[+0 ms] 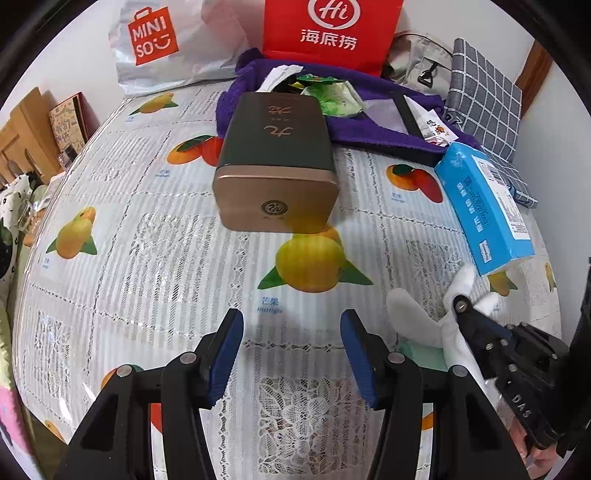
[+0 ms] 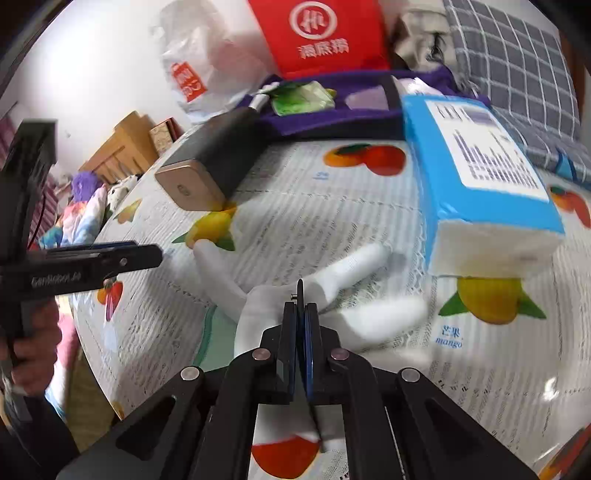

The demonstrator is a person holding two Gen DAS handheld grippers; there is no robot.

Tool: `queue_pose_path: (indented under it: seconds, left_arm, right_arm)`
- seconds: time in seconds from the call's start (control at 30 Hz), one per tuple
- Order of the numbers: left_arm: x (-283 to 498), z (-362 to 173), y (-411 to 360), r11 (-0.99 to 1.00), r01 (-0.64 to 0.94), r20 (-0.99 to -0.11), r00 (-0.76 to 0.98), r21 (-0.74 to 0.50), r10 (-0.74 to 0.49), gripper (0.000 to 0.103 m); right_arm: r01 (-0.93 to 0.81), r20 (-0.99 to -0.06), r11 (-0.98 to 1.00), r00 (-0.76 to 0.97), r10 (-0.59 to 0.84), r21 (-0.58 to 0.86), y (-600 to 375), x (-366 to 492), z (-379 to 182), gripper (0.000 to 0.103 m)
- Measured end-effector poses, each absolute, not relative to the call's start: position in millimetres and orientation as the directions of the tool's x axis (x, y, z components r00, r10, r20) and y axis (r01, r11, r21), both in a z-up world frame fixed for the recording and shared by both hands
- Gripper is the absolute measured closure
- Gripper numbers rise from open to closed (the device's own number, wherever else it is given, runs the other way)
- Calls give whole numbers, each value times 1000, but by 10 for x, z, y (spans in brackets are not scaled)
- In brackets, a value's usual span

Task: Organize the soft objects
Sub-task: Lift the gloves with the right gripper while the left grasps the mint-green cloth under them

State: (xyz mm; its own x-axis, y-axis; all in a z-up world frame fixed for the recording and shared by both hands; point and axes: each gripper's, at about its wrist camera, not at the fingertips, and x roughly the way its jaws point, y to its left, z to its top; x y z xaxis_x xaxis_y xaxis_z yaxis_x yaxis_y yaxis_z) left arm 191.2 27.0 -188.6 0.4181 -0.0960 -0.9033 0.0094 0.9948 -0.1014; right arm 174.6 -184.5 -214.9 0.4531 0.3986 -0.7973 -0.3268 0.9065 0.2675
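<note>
A white plush toy (image 2: 332, 291) with several limbs lies on the fruit-print tablecloth (image 2: 332, 206). My right gripper (image 2: 301, 314) is shut on the toy's body. The toy also shows in the left wrist view (image 1: 417, 314) at lower right, with the right gripper (image 1: 461, 306) pinching it. My left gripper (image 1: 291, 354) is open and empty, low over the cloth, left of the toy. In the right wrist view the left gripper (image 2: 147, 253) is seen side-on at the left. A purple towel (image 1: 369, 122) lies at the back.
A dark tin with a gold lid (image 1: 277, 166) lies mid-table. A blue tissue pack (image 1: 484, 206) lies right of it, near the toy. A red bag (image 1: 328, 33), a white Miniso bag (image 1: 166, 44) and a checked grey cloth (image 1: 484, 99) stand at the back. Snack packets (image 1: 328, 96) lie on the towel.
</note>
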Motion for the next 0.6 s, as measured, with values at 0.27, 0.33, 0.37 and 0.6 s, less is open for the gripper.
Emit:
queue_pose_path:
  seconds: [0.27, 0.33, 0.37, 0.6]
  left_arm:
    - [1902, -1890, 13, 987, 90, -897, 412, -133, -158, 51]
    - [1884, -1904, -93, 985, 115, -899, 407, -128, -164, 51]
    - [1877, -1909, -138, 984, 125, -900, 403, -125, -166, 51]
    - [1779, -1887, -445, 972, 191, -900, 387, -137, -203, 38]
  right_arm:
    - [-254, -732, 921, 559, 389, 295, -2248, 1671, -1884, 99]
    - [-228, -735, 928, 567, 372, 294, -2362, 1658, -1880, 99]
    - [-206, -738, 935, 574, 354, 288, -2435, 1653, -1885, 99]
    - [-83, -774, 975, 596, 216, 208, -2838, 1564, -1989, 99]
